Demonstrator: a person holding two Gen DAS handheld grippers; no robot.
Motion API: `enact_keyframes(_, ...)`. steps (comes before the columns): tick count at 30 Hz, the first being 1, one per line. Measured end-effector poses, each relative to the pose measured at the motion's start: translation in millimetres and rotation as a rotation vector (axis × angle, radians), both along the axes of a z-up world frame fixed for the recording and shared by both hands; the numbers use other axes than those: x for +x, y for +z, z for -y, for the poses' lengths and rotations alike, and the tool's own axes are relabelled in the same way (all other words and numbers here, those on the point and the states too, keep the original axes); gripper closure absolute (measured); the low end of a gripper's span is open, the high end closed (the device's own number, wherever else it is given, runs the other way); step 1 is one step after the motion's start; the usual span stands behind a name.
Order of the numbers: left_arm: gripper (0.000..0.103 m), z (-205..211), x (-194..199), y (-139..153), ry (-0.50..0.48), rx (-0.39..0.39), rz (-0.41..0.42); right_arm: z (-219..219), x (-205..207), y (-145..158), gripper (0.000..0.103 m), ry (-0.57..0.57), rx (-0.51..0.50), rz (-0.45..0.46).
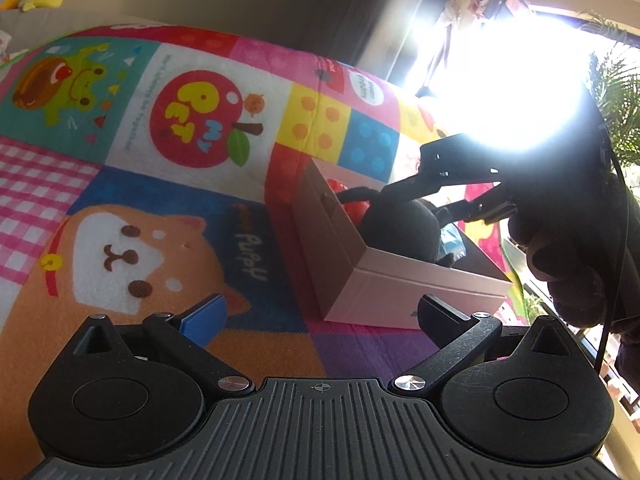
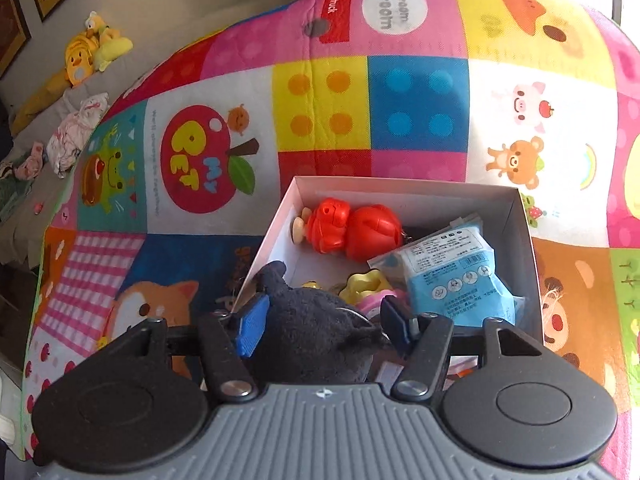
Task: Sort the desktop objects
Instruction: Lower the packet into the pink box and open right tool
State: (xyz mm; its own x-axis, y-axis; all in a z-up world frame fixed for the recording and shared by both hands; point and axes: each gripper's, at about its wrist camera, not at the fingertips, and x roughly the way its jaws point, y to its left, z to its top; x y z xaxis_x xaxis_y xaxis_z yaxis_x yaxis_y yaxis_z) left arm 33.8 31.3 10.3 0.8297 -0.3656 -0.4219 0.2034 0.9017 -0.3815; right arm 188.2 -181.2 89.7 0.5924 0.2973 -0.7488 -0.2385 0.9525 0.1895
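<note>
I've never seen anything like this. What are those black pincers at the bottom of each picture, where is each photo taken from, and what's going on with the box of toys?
No robot here: a person holds a two-fingered tool in each hand, each with a camera looking along its fingers. One picture comes from the left hand-held gripper, open and empty over the colourful cartoon mat. The other comes from the right hand-held gripper, whose fingers sit either side of a dark plush toy over the white box; whether they press on it I cannot tell. Inside lie a red toy, a blue packet and a yellow piece. The left view shows that tool from the side.
</note>
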Motion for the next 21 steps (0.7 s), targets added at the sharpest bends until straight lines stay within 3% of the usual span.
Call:
enact_keyframes(4, 0.000, 0.0, -0.3, -0.3, -0.001, 0.001, 0.000, 12.8, 1.3, 3.9, 0.042, -0.115, -0.124, 0.078)
enact_keyframes(6, 0.000, -0.1, -0.2, -0.3, -0.002, 0.002, 0.000, 26.6, 5.8, -2.1, 0.042, -0.160, -0.150, 0.054)
enact_keyframes(9, 0.000, 0.3, 1.1, -1.2, -0.008, 0.004, -0.004, 45.4, -1.7, -11.0, 0.042, -0.179, -0.152, 0.038)
enact_keyframes(13, 0.000, -0.5, 2.2, -1.9, -0.004, -0.002, -0.004, 70.0, -33.8, -3.9, 0.041, -0.191, -0.059, 0.086)
enact_keyframes(15, 0.000, -0.5, 2.4, -2.7, 0.002, 0.000, -0.006, 77.9, -61.0, 7.4, 0.032, -0.203, -0.016, 0.151)
enact_keyframes(17, 0.000, -0.1, 2.7, -3.2, 0.011, 0.008, -0.008, 80.7, -93.0, 15.9, 0.013, -0.188, 0.007, 0.218)
enact_keyframes(19, 0.000, -1.8, 0.2, 0.2, 0.031, 0.032, -0.010, 80.3, -122.8, 18.1, 0.004, -0.163, 0.025, 0.244)
enact_keyframes(21, 0.000, -8.5, -10.0, 9.3, 0.075, 0.068, -0.015, 76.4, -146.7, 16.7, 0.002, -0.131, 0.017, 0.247)
